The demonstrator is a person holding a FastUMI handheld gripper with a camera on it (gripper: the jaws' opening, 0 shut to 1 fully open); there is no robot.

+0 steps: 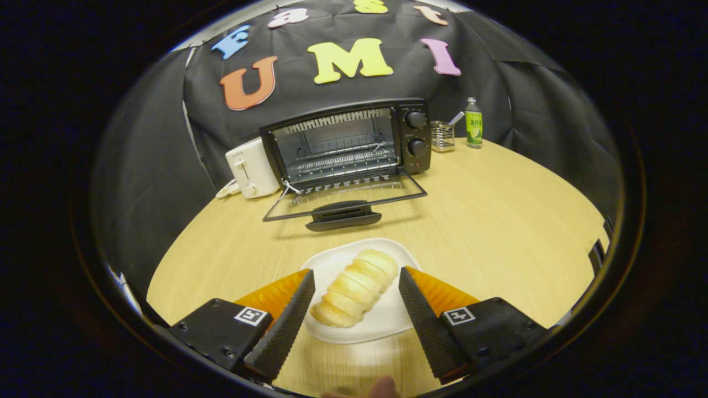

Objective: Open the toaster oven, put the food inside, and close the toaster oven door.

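Left of the toaster oven we see a white toaster. The oven's door lies dropped flat toward us, ready for loading. Nearer us, the bread rests on its plate between our gripper's spread fingers (not yet touching it), presumably lined up to grasp.

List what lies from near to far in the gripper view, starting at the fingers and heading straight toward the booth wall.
Gripper, open, fingers either side of the bread roll → white plate under the roll → bare wooden table → folded-down oven door → toaster oven with its rack inside.
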